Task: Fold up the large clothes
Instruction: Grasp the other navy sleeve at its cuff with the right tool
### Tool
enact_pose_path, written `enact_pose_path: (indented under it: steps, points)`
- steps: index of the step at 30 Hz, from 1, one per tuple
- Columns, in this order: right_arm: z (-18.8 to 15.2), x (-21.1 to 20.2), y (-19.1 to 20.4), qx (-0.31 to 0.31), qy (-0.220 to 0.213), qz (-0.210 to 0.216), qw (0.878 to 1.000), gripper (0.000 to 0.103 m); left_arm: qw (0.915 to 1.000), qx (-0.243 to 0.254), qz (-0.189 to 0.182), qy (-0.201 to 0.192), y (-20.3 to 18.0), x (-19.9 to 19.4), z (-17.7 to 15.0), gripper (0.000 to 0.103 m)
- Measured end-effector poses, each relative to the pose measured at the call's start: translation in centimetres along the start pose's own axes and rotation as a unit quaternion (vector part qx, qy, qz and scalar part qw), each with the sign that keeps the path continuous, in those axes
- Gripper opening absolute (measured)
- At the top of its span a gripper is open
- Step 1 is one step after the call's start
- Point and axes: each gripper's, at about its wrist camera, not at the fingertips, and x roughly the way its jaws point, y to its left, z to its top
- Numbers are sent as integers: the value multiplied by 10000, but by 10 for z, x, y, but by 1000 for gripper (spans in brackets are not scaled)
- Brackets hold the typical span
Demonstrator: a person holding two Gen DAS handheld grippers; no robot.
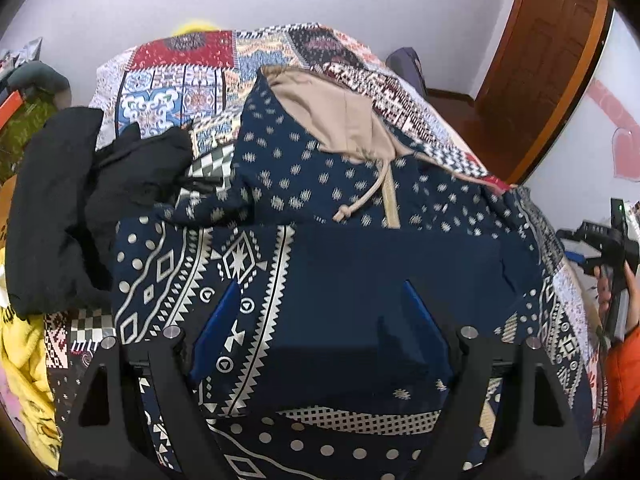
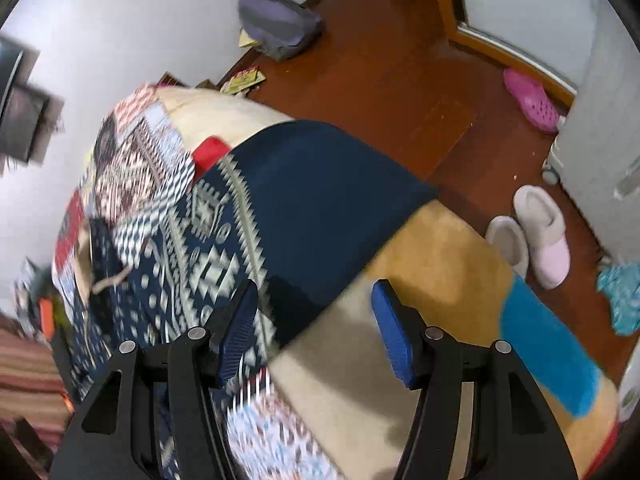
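Navy patterned hoodie (image 1: 340,264) lies on bed (both grippers' fingers (image 1: 224,320) spread, released).

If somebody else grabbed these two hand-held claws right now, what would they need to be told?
Left gripper: open, nothing in it, hanging over the navy patterned hoodie.
Right gripper: open and empty, over the hoodie's edge at the side of the bed.
The hoodie lies on the patchwork bedspread, hood toward the wall, apparently folded in on one side. A black garment and a yellow one wait beside it.
Left: finish folding the hoodie, then probably those two.
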Motion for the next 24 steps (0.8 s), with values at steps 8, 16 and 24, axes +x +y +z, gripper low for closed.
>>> enact_pose_path:
  steps: [8,16,24]
  points:
    - [27,23,-1,284,-292,-301,9987,51,9996,-236,21,167,13,13,-6,82]
    - [31,9,37,-811,-607,-895,9908,9,9995,-219,199,131,19,9,-9,82]
    - [9,-60,103,-1949,-1296,-415,9713,7,9996,-173,217,0,18,-7,-10,82]
